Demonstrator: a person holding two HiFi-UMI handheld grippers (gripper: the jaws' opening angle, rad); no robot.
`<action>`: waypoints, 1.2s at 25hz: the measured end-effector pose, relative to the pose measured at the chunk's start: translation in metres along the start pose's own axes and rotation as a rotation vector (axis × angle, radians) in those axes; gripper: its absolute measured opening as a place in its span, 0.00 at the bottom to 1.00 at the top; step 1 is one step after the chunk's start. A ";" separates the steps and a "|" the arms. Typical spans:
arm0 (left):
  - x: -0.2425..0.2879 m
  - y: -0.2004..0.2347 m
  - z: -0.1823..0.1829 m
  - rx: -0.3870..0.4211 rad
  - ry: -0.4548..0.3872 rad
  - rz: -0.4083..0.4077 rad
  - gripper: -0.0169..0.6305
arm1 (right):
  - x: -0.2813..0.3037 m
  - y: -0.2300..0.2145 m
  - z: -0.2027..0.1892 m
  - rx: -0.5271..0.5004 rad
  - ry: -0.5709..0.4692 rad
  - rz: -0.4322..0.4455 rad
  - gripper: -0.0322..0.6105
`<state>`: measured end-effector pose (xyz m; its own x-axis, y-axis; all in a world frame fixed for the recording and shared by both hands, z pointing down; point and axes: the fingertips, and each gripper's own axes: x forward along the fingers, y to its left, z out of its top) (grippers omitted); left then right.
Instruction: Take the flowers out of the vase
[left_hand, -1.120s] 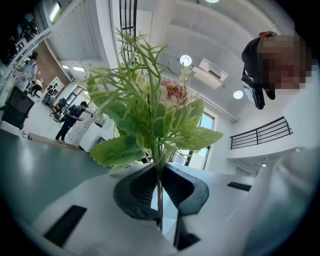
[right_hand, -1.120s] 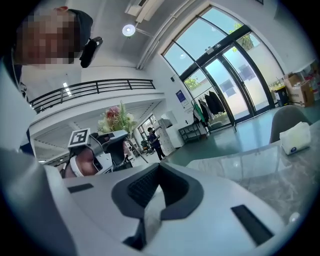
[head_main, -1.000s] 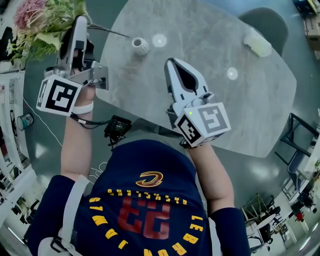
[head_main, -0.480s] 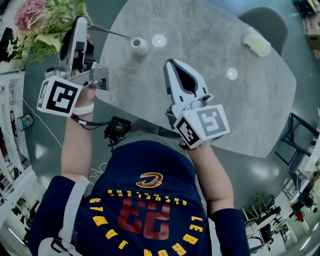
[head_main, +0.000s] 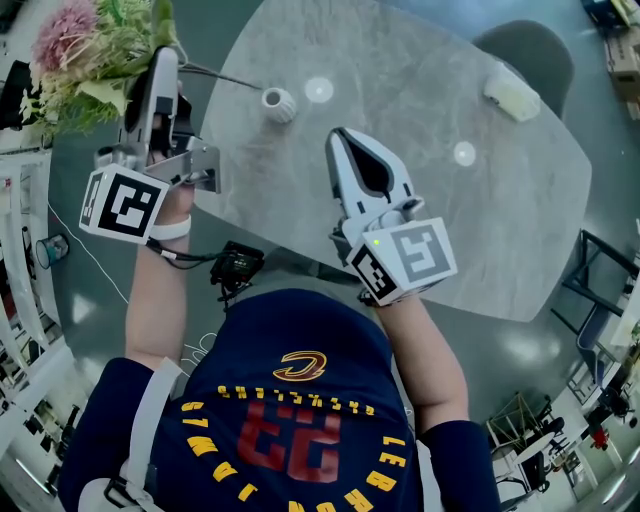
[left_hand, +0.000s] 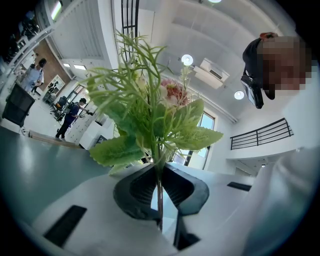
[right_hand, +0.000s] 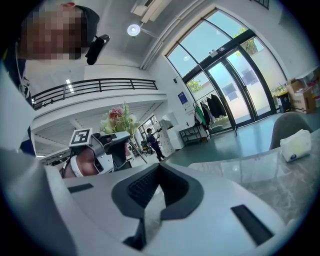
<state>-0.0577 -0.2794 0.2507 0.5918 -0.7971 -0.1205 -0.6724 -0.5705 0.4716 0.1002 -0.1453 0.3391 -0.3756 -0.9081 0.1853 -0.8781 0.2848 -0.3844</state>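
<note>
Basically nothing's moved since a second ago. The left gripper (head_main: 162, 60) is still clamped tight on the stems of the flower bunch (head_main: 88, 45), off the far left edge of the table (head_main: 450, 230) and clear of the ribbed white vase (head_main: 279, 102). The right gripper (head_main: 341, 137) hovers over the near side, closed and empty.

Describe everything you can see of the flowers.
The flowers are a small bunch: a pink bloom, broad toothed green leaves and thin grassy sprigs, possibly artificial. They are out of the vase and held in the air beyond the table edge. The left gripper is shut on the thin stems just below the leaves. The bare stem ends stick out on the jaws' other side, toward the vase. Nothing else touches them.
</note>
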 end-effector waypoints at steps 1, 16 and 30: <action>0.001 0.000 0.000 0.001 0.000 0.000 0.07 | 0.000 0.000 0.000 0.000 0.001 0.001 0.06; -0.001 0.007 -0.004 0.003 0.007 0.013 0.07 | 0.004 0.003 -0.007 -0.005 0.018 0.019 0.06; -0.001 0.005 -0.002 0.002 0.006 0.017 0.07 | -0.001 0.003 -0.005 -0.011 0.021 0.021 0.06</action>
<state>-0.0610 -0.2812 0.2551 0.5825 -0.8057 -0.1072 -0.6834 -0.5569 0.4721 0.0961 -0.1421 0.3420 -0.4000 -0.8953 0.1961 -0.8730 0.3070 -0.3789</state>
